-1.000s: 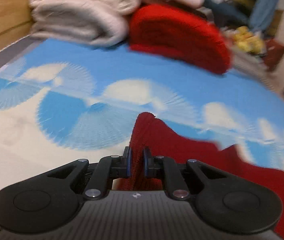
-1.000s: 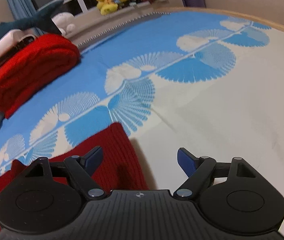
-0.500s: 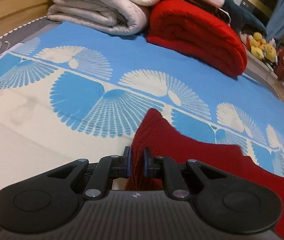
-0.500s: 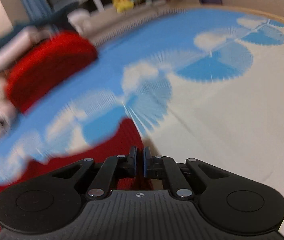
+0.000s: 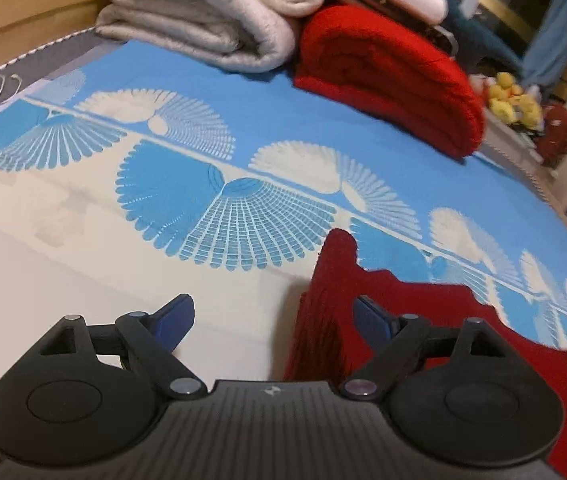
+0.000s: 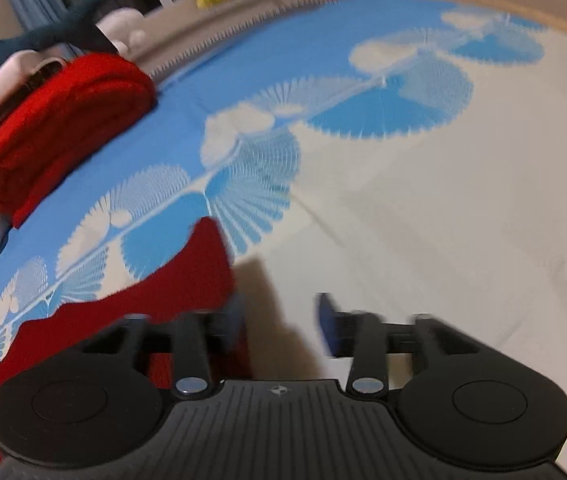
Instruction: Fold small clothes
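On a bed spread with a blue-and-cream fan-print sheet (image 5: pixel 211 216), two handheld grippers let go of a small red garment (image 5: pixel 323 320) that lies across the near part of the sheet between them. Nearest the lens, the left gripper (image 5: pixel 273 314) has its jaws opening, nothing pressed between them, one blue pad just beside a raised ridge of the red cloth at that end. The right gripper (image 6: pixel 279 322) is opening too (its fingers blur in the frame), with bare sheet and shadow in the gap and the garment's other edge just to its side. Judged from this, the step in hand is the release after a stretch or a lay-down, and it would go best if both grippers back away cleanly, without snagging the knit, so the raised corner settles flat before any fold line is picked. Farther off sit a folded red blanket (image 5: pixel 387 80) and a stack of pale bedding (image 5: pixel 203 12); yellow plush toys (image 5: pixel 513 96) line the far ledge.
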`<act>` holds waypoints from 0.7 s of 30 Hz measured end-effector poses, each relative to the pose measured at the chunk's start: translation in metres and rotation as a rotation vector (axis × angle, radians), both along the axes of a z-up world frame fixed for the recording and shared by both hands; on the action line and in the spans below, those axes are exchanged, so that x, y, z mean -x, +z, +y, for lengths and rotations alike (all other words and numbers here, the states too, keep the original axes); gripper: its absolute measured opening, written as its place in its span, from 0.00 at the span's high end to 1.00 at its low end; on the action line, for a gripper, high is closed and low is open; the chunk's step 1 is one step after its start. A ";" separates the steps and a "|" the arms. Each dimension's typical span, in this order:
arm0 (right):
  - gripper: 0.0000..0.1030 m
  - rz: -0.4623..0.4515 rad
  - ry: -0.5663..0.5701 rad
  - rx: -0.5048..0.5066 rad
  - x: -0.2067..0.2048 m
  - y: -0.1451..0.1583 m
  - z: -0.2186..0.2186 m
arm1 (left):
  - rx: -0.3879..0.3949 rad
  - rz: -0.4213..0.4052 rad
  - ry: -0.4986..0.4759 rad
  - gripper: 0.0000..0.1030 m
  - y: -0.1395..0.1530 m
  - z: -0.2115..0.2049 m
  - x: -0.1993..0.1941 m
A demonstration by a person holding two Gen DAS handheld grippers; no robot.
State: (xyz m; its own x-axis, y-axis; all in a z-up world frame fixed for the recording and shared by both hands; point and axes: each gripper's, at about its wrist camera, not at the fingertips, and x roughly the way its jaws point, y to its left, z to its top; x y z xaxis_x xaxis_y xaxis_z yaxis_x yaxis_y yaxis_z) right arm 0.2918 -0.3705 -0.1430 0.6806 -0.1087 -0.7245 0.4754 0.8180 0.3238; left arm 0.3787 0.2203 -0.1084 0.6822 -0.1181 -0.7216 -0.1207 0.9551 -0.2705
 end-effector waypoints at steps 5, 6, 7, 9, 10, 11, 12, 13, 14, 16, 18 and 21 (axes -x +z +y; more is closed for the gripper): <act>0.50 -0.023 0.039 -0.027 0.019 0.013 -0.004 | -0.104 0.002 -0.137 0.13 0.003 0.001 0.052; 0.50 -0.031 0.053 -0.046 0.025 0.017 -0.002 | -0.143 -0.003 -0.168 0.13 0.004 -0.005 0.062; 0.48 -0.041 0.071 -0.061 0.029 0.020 0.002 | -0.182 -0.014 -0.200 0.13 0.005 -0.012 0.072; 0.44 -0.063 0.109 -0.060 0.041 0.028 0.012 | -0.251 -0.027 -0.235 0.13 0.004 -0.024 0.091; 0.40 -0.067 0.126 -0.046 0.046 0.032 0.017 | -0.272 -0.030 -0.233 0.13 0.002 -0.029 0.097; 0.38 -0.065 0.138 -0.028 0.054 0.034 0.023 | -0.276 -0.029 -0.229 0.13 0.000 -0.033 0.105; 0.38 -0.061 0.139 -0.020 0.061 0.035 0.026 | -0.269 -0.018 -0.234 0.13 -0.004 -0.036 0.112; 0.37 -0.046 0.136 -0.019 0.069 0.035 0.030 | -0.263 -0.010 -0.240 0.13 -0.007 -0.038 0.117; 0.37 -0.034 0.130 -0.031 0.078 0.033 0.032 | -0.259 -0.010 -0.251 0.13 -0.010 -0.041 0.121; 0.36 -0.021 0.125 -0.071 0.090 0.028 0.033 | -0.266 -0.004 -0.275 0.13 -0.019 -0.048 0.126; 0.35 -0.009 0.109 -0.106 0.099 0.022 0.032 | -0.271 -0.003 -0.304 0.14 -0.029 -0.054 0.125; 0.35 0.019 0.094 -0.129 0.102 0.012 0.031 | -0.254 0.019 -0.266 0.86 -0.037 -0.056 0.118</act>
State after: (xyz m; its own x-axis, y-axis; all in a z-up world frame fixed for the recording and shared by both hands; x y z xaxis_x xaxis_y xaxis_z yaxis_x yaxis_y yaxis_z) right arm 0.1898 -0.3391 -0.1307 0.6695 0.0492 -0.7412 0.4061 0.8113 0.4206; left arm 0.2608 0.1647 -0.1454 0.6378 -0.1056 -0.7630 0.1386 0.9901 -0.0212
